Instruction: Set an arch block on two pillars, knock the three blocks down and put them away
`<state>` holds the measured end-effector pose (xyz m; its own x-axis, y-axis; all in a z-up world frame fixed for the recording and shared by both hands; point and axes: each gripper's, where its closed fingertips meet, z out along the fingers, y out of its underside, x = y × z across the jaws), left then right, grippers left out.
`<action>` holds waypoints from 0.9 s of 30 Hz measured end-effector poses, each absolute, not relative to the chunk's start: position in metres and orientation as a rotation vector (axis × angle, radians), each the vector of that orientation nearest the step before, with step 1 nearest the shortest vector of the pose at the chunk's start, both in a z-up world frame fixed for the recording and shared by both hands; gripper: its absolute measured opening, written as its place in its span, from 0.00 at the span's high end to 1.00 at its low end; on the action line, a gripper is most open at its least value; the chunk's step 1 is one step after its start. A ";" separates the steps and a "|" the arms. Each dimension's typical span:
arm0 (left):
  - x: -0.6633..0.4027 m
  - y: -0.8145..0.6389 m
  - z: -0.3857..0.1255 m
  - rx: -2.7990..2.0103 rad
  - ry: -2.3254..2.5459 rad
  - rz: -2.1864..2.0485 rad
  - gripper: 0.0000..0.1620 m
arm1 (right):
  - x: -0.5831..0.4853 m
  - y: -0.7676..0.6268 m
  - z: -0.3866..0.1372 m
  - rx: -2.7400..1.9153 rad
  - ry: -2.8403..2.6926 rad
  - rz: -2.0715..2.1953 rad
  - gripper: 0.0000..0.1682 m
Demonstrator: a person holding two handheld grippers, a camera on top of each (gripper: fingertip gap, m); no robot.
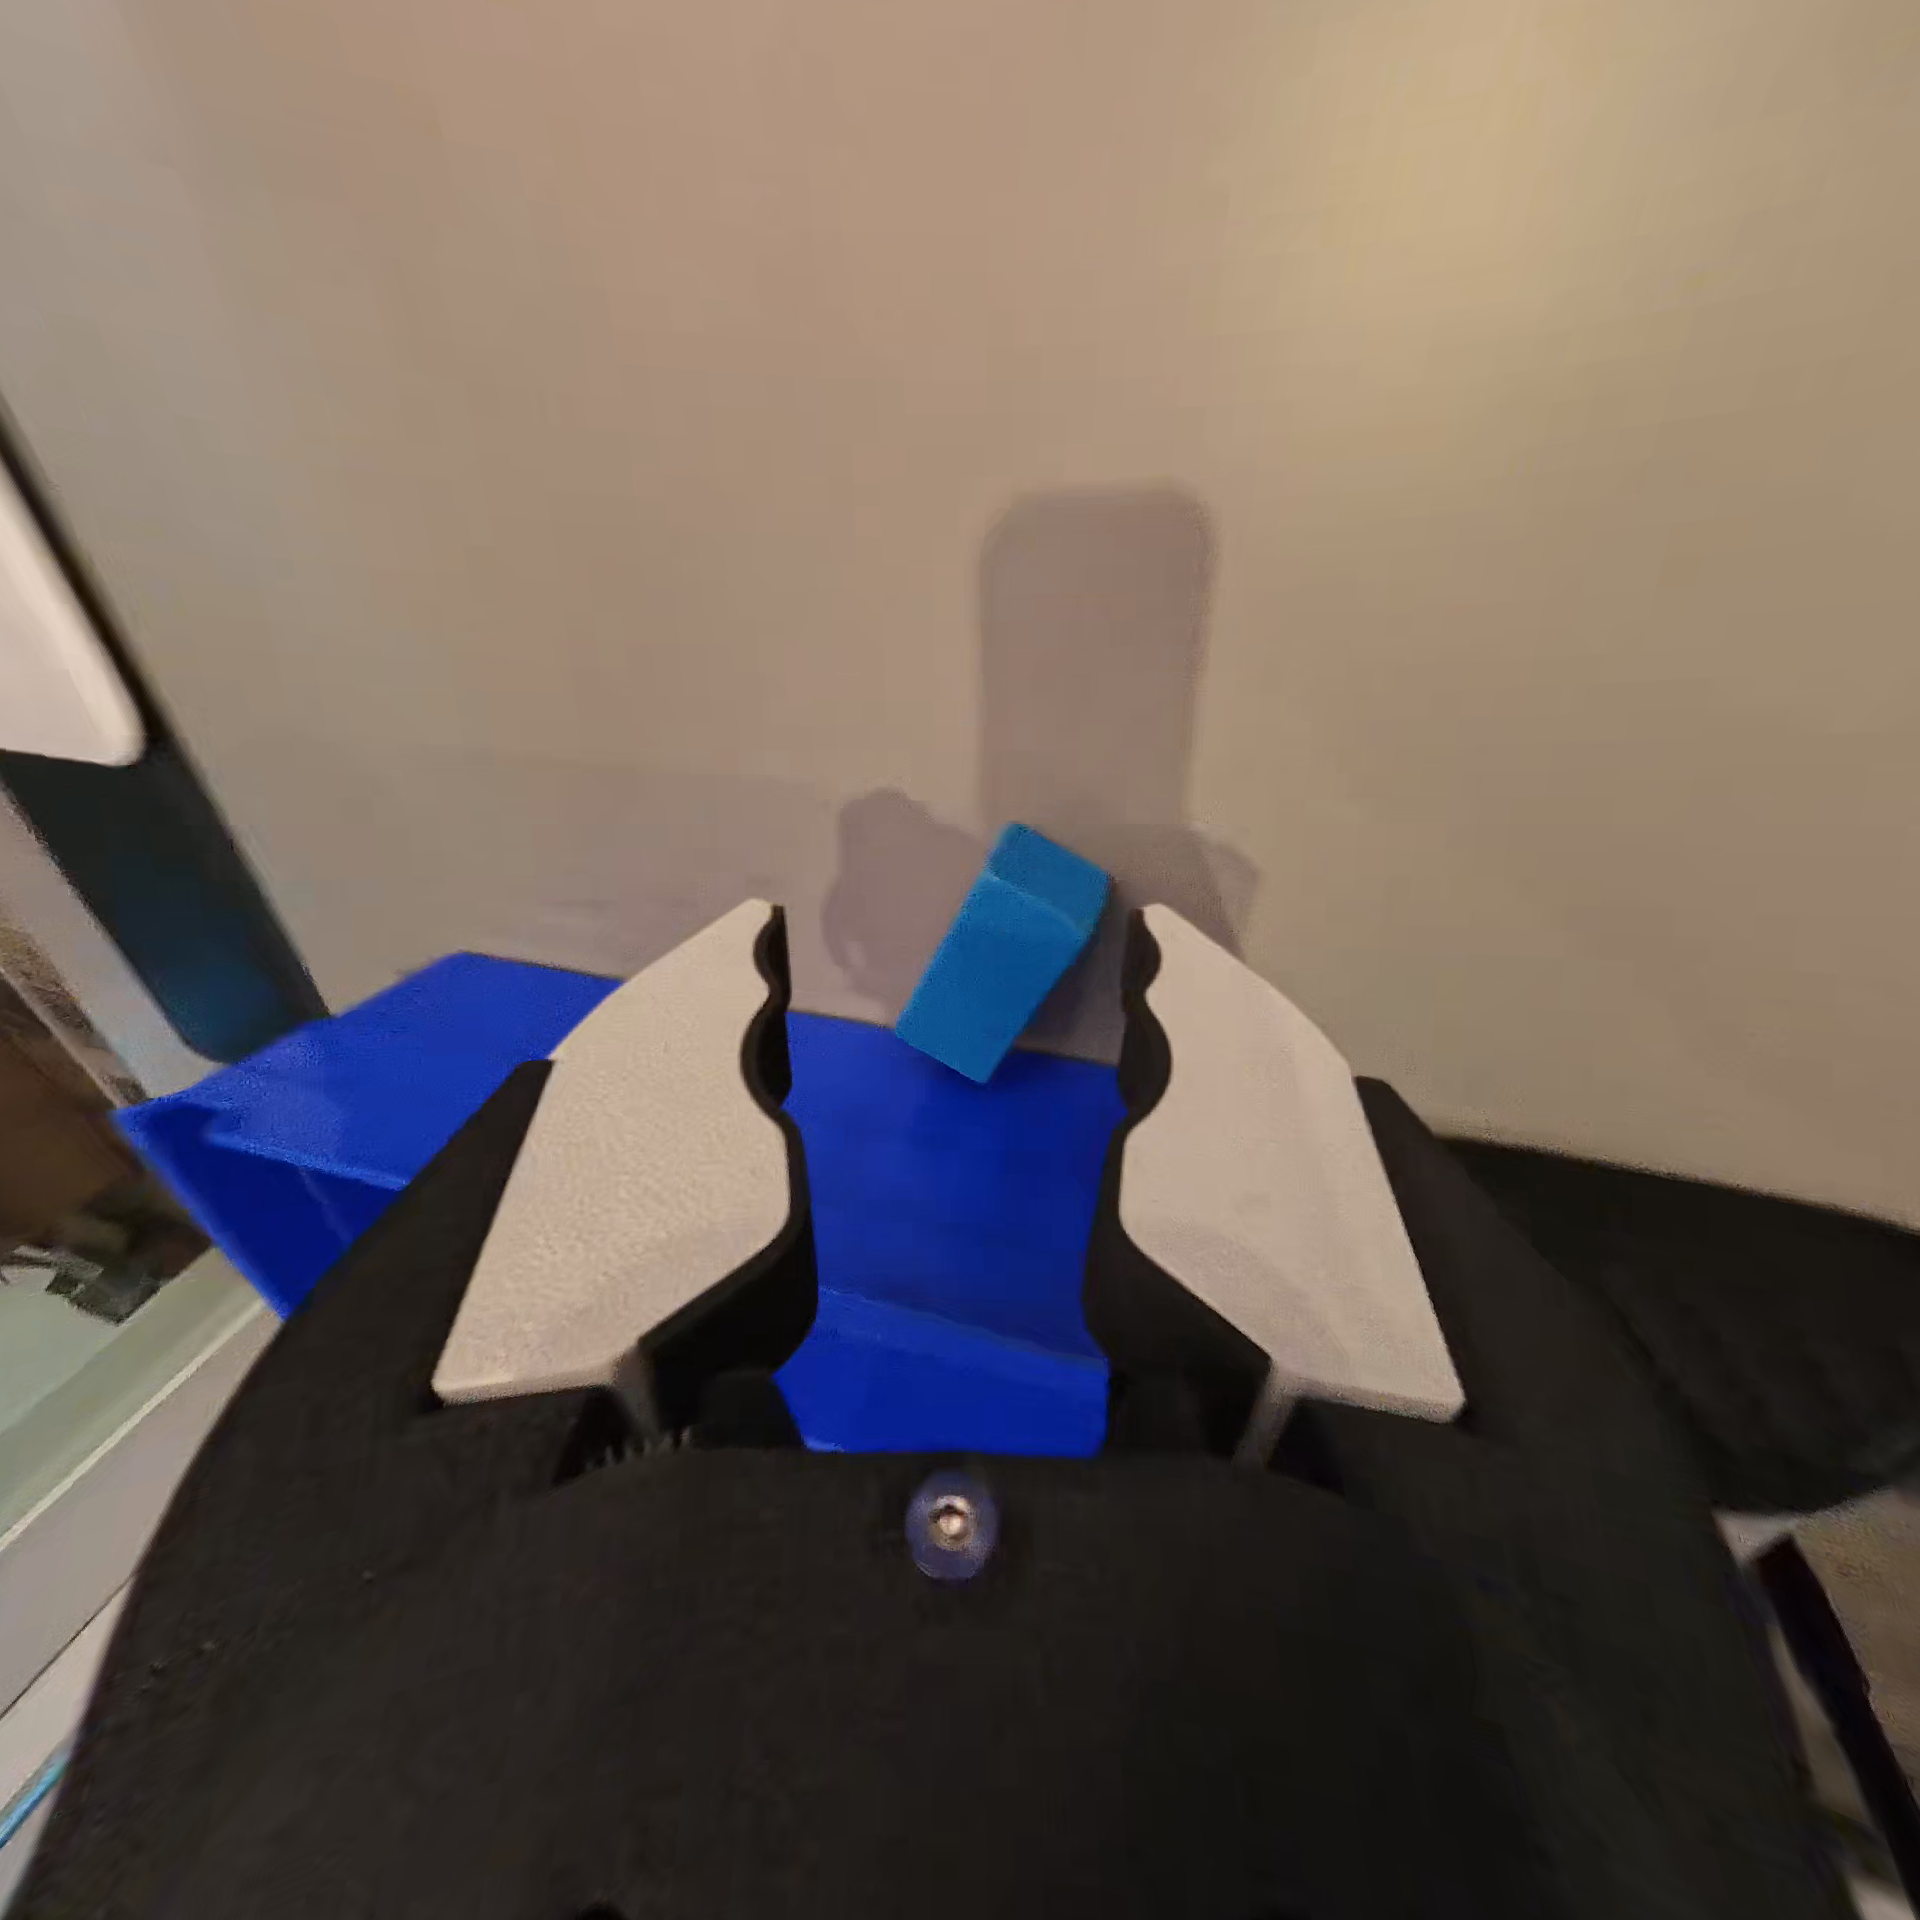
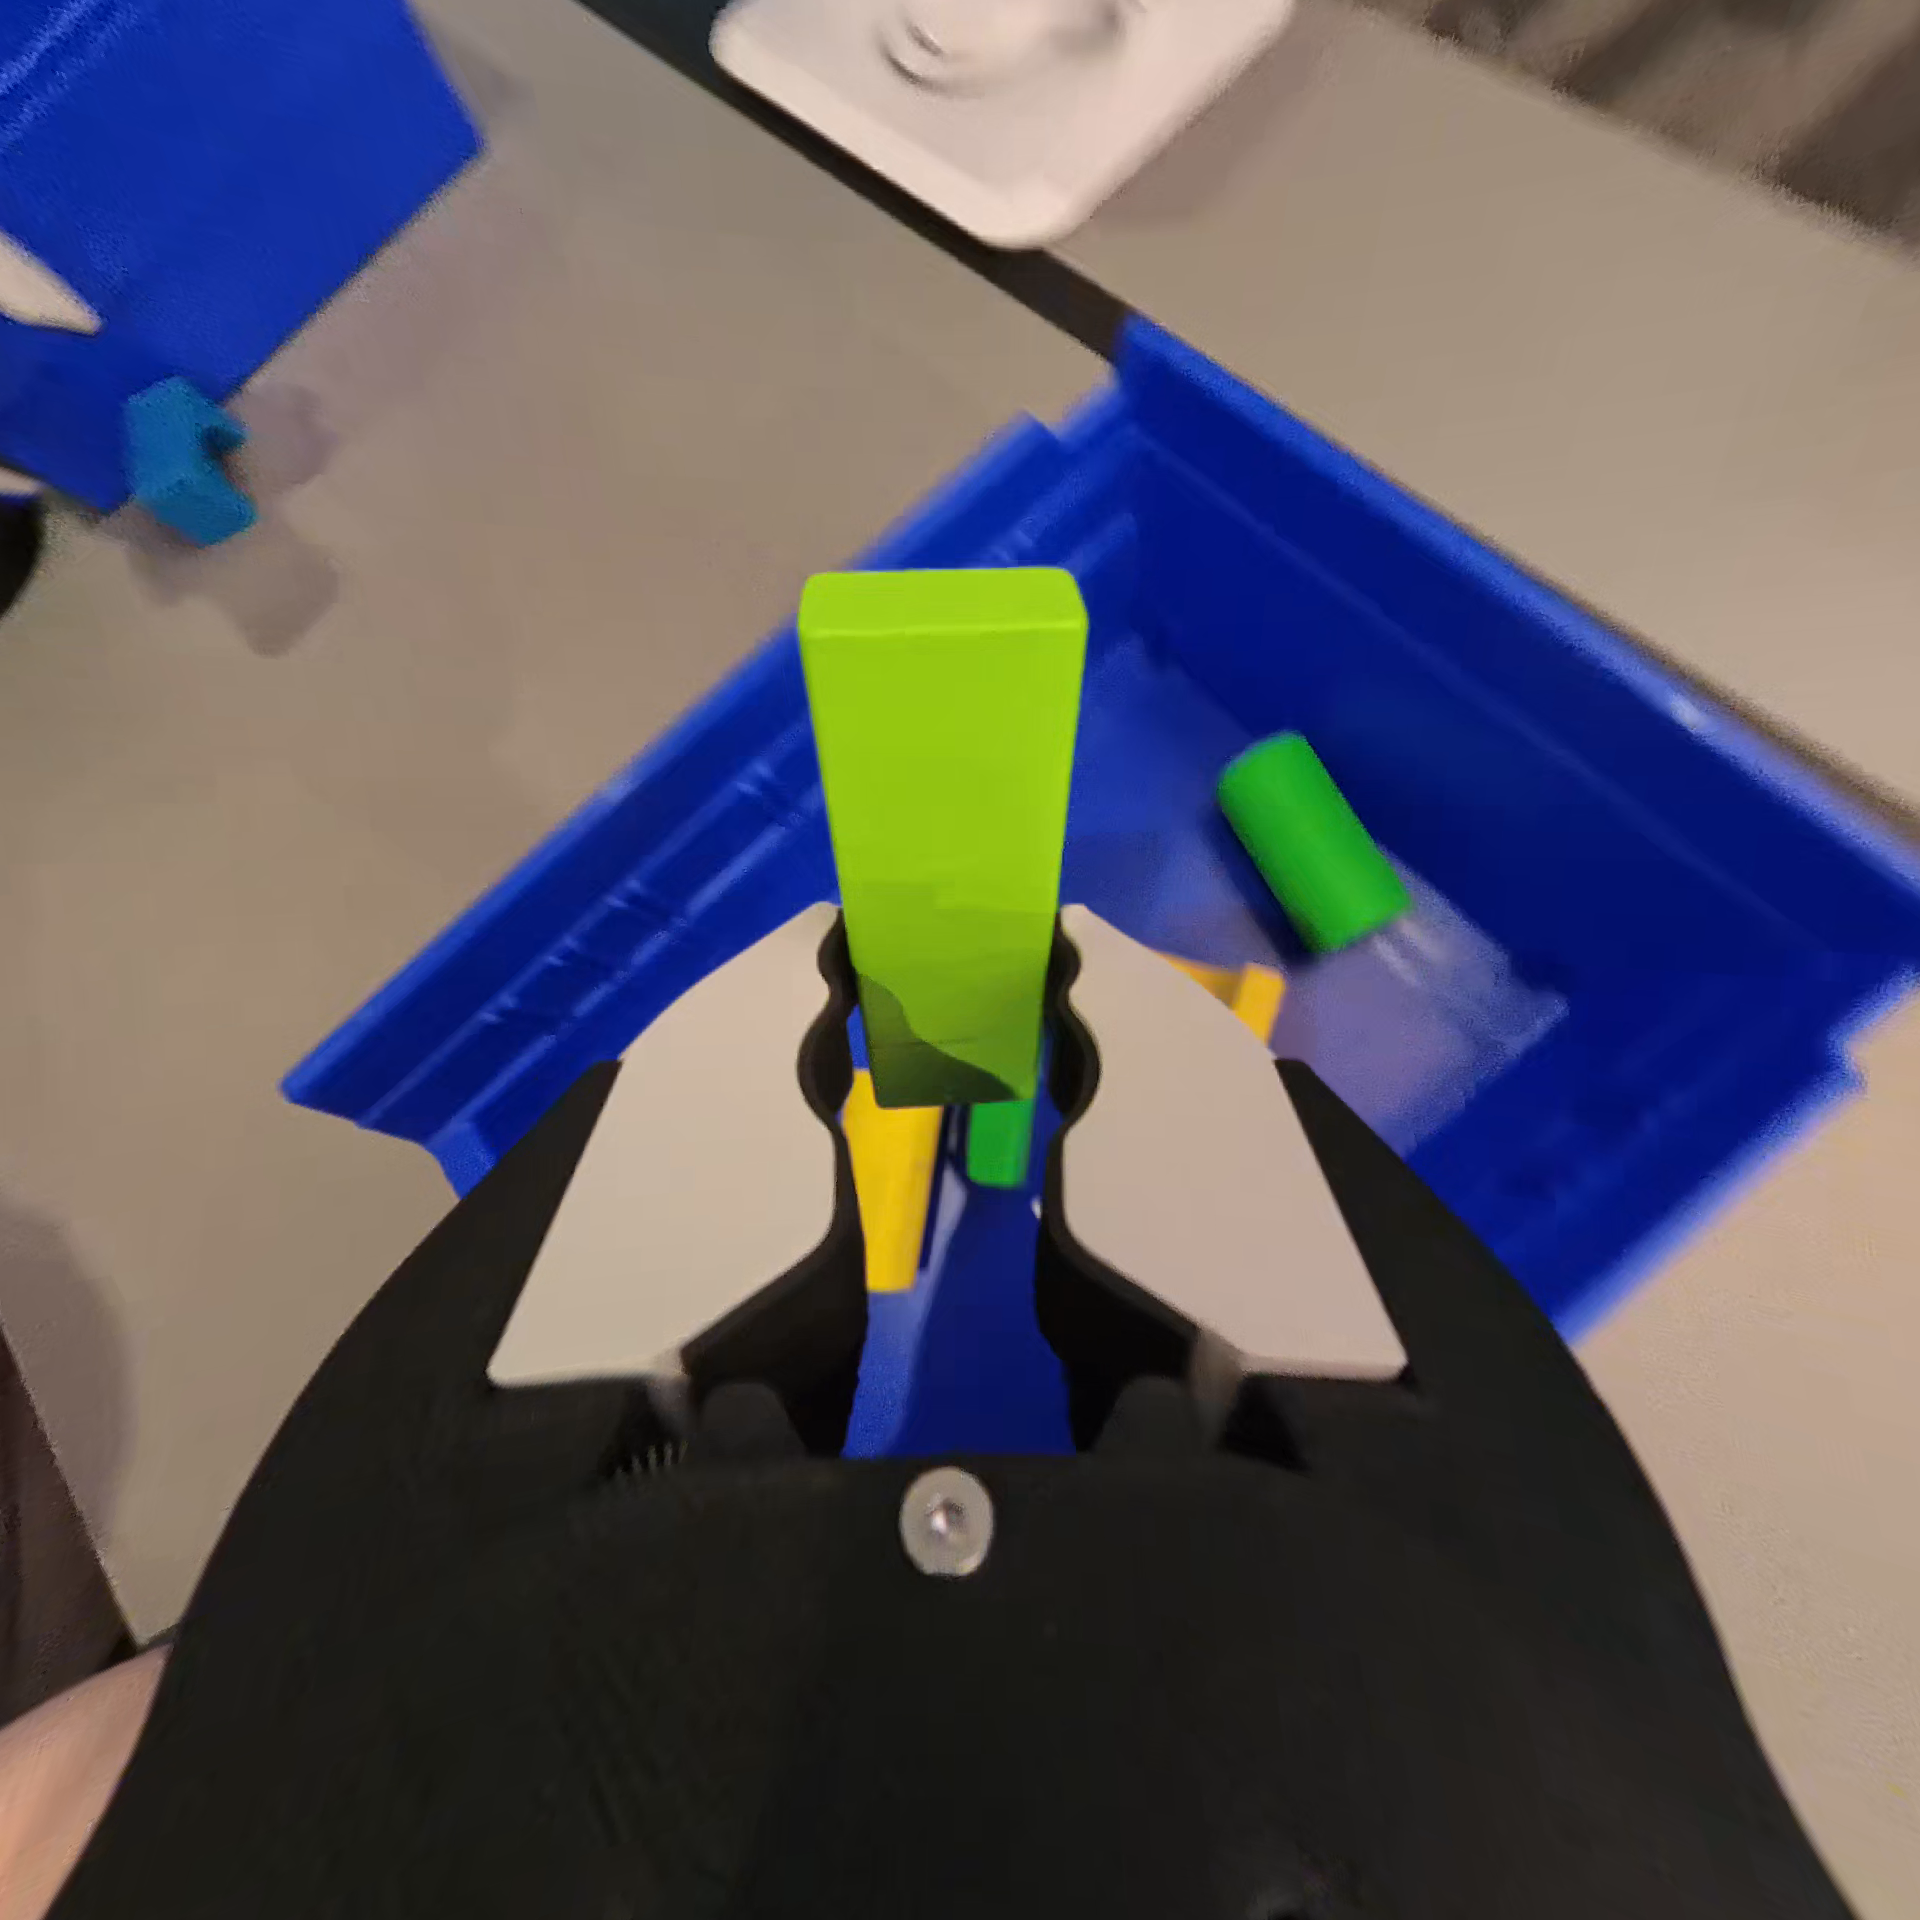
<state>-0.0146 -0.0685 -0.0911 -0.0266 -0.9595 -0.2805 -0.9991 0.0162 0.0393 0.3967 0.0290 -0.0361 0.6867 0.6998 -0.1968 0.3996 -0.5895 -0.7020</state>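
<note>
Gripping the near end of a lime-green pillar block (image 2: 943, 821), the right gripper (image 2: 948, 997) has its jaws pinched onto the block's two narrow sides, so the long piece sticks out forward over the blue bin (image 2: 1507, 665) below; it seems held there for a drop into the bin as part of putting the blocks away. Inside that bin lie a dark green cylinder (image 2: 1311, 844) toward the right, a yellow block (image 2: 891, 1195) and another small green piece (image 2: 1000, 1141) (both mostly hidden behind the jaws). The left gripper (image 1: 956, 971) has its jaws spread wide with nothing between them, above a second blue bin (image 1: 343, 1101) on the left side of the table (image 2: 623, 468). A light-blue block (image 1: 1003, 951) is tilted on one corner just past that bin's far edge, seemingly in mid-fall, though whether it touches the rim cannot be told; the right wrist view shows the same block beside the bin's corner. Whether it is the arch or a pillar is unclear. A white fixture (image 2: 997, 114) sits at the table's far edge.
</note>
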 end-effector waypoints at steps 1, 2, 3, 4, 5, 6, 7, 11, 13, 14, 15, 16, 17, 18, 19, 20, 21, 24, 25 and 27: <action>-0.023 -0.070 -0.100 -2.082 2.139 0.394 0.60 | 0.409 0.031 -0.046 -2.311 -0.779 0.615 0.79; -0.030 -0.070 -0.108 -2.088 2.161 0.451 0.60 | 0.419 0.032 -0.055 -2.359 -0.731 0.605 0.79; -0.036 -0.071 -0.115 -2.093 2.192 0.484 0.61 | 0.426 0.034 -0.063 -2.397 -0.698 0.590 0.79; -0.041 -0.068 -0.120 -2.083 2.206 0.534 0.62 | 0.429 0.034 -0.070 -2.429 -0.682 0.591 0.79; -0.046 -0.065 -0.125 -2.085 2.214 0.579 0.62 | 0.429 0.033 -0.077 -2.460 -0.680 0.606 0.79; -0.049 -0.065 -0.130 -2.107 2.214 0.586 0.62 | 0.428 0.032 -0.083 -2.491 -0.682 0.617 0.79; -0.050 -0.063 -0.134 -2.121 2.205 0.591 0.62 | 0.427 0.031 -0.089 -2.524 -0.687 0.623 0.79; -0.053 -0.064 -0.146 -2.176 2.195 0.604 0.65 | 0.419 0.032 -0.086 -2.508 -0.704 0.646 0.68; -0.056 -0.063 -0.148 -2.163 2.208 0.644 0.75 | 0.417 0.036 -0.070 -2.435 -0.684 0.645 0.66; -0.058 -0.062 -0.148 -2.170 2.206 0.667 0.75 | 0.415 0.038 -0.061 -2.394 -0.680 0.652 0.66; -0.059 -0.062 -0.148 -2.188 2.201 0.679 0.76 | 0.413 0.038 -0.052 -2.354 -0.681 0.657 0.66; -0.061 -0.060 -0.147 -2.202 2.190 0.697 0.76 | 0.411 0.039 -0.045 -2.318 -0.687 0.658 0.67; -0.062 -0.058 -0.145 -2.205 2.174 0.713 0.76 | 0.408 0.038 -0.038 -2.285 -0.699 0.658 0.67; -0.060 -0.054 -0.140 -2.201 2.145 0.707 0.76 | 0.404 0.038 -0.032 -2.252 -0.721 0.657 0.66; -0.054 -0.051 -0.135 -2.197 2.107 0.665 0.76 | 0.399 0.039 -0.026 -2.212 -0.752 0.649 0.66; -0.045 -0.049 -0.126 -2.203 2.055 0.588 0.76 | 0.392 0.040 -0.020 -2.167 -0.786 0.638 0.66; -0.033 -0.046 -0.114 -2.207 1.989 0.486 0.76 | 0.384 0.040 -0.014 -2.118 -0.825 0.639 0.66; 0.026 -0.043 -0.058 -2.156 1.733 -0.006 0.77 | 0.343 0.034 0.007 -1.943 -0.963 0.728 0.67; 0.050 -0.044 -0.031 -2.102 1.639 -0.204 0.77 | 0.325 0.030 0.016 -1.869 -1.012 0.768 0.66; 0.091 -0.051 0.025 -1.968 1.482 -0.556 0.77 | 0.282 0.013 0.038 -1.706 -1.112 0.893 0.62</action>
<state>0.0914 -0.0506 0.0246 0.2864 -0.9577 -0.0276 -0.7031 -0.1905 -0.6851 0.2815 0.0134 0.0378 0.3389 0.9357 -0.0981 0.2972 -0.2054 -0.9325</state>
